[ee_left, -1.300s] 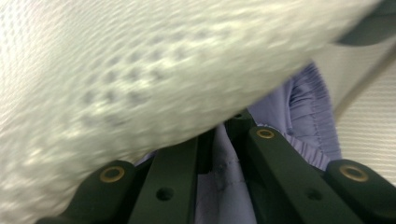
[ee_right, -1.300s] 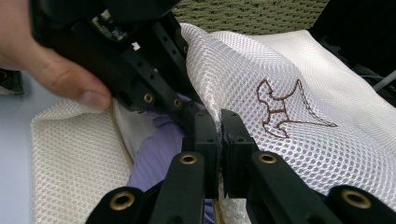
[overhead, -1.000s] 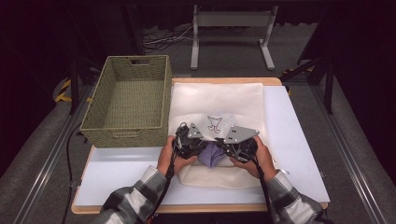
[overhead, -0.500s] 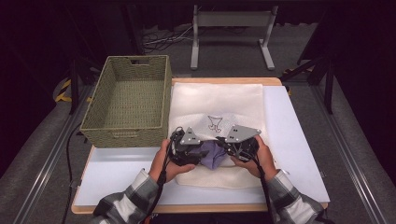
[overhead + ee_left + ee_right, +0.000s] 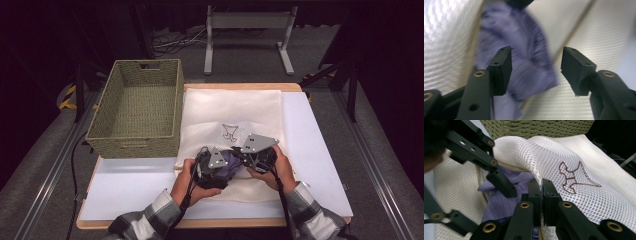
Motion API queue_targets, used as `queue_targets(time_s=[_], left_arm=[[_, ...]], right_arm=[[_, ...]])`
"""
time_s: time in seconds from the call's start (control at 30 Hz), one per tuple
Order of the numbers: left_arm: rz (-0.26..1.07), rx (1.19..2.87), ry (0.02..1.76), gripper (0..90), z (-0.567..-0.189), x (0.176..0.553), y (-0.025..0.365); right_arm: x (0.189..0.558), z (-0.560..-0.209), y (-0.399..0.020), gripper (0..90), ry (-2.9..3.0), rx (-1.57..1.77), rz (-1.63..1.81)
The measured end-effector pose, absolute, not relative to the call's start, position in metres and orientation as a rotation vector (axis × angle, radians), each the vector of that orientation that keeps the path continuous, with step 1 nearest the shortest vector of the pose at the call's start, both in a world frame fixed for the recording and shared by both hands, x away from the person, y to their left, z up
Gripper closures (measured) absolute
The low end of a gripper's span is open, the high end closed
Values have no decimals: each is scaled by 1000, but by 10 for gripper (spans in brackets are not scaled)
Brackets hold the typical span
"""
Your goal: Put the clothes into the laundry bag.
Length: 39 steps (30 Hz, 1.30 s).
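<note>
Nearest the person, the left gripper (image 5: pixel 216 172) hovers at the mouth of the white mesh bag (image 5: pixel 235 112); its jaws have just been opening and stand apart, pressing nothing, with the purple cloth (image 5: pixel 524 62) between and beyond them. Just beside it, the right gripper (image 5: pixel 541 195) is clenched on the bag's upper edge, lifting it above the cloth. Beyond the bag's left side stands the woven basket (image 5: pixel 137 107).

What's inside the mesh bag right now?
A purple garment lies in the mesh bag's mouth, whose edge the right gripper pinches up. Deeper inside is covered by mesh.
</note>
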<state>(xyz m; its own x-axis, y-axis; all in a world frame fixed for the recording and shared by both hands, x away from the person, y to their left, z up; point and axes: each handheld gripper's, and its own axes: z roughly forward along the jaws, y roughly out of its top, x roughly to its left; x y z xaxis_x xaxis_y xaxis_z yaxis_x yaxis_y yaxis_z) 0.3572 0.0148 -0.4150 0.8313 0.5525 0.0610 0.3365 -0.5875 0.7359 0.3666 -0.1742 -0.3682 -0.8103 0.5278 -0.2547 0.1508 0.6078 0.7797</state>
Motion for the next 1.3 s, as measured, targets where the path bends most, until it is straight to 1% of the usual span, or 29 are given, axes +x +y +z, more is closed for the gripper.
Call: queue_targets(time_s=[0.07, 0.13, 0.17, 0.23, 0.3, 0.4, 0.5, 0.53, 0.57, 0.6, 0.7, 0.93, 1.1, 1.3], left_arm=[[318, 2263, 676, 347, -421, 366, 20], [305, 2297, 709, 296, -427, 371, 22], [303, 2303, 715, 284, -428, 373, 23], [254, 2303, 727, 278, -432, 378, 23], [258, 2318, 730, 286, -435, 380, 20], [260, 2328, 732, 391, -437, 382, 14], [279, 2356, 700, 547, -435, 388, 10], [303, 2359, 691, 589, -435, 390, 8], [330, 2359, 685, 652, -434, 393, 8], [329, 2359, 689, 707, -434, 395, 7], [336, 2356, 686, 791, -433, 398, 5], [351, 2309, 682, 816, -433, 405, 2], [316, 2251, 717, 816, -432, 410, -4], [326, 2218, 720, 811, -432, 411, -10]], right_arm=[[366, -368, -174, 876, 2371, 535, 1086], [366, -369, -174, 876, 2376, 534, 1084], [366, -369, -174, 876, 2378, 531, 1081], [366, -369, -173, 875, 2380, 526, 1080], [366, -370, -172, 876, 2383, 526, 1077], [366, -371, -171, 876, 2389, 529, 1076], [366, -371, -172, 876, 2389, 527, 1073], [366, -371, -172, 876, 2388, 532, 1076], [366, -371, -172, 875, 2386, 531, 1080], [366, -371, -172, 875, 2388, 533, 1080], [366, -372, -171, 876, 2393, 531, 1075], [366, -373, -169, 875, 2401, 529, 1068], [365, -376, -166, 875, 2415, 525, 1062], [365, -377, -166, 875, 2418, 523, 1064]])
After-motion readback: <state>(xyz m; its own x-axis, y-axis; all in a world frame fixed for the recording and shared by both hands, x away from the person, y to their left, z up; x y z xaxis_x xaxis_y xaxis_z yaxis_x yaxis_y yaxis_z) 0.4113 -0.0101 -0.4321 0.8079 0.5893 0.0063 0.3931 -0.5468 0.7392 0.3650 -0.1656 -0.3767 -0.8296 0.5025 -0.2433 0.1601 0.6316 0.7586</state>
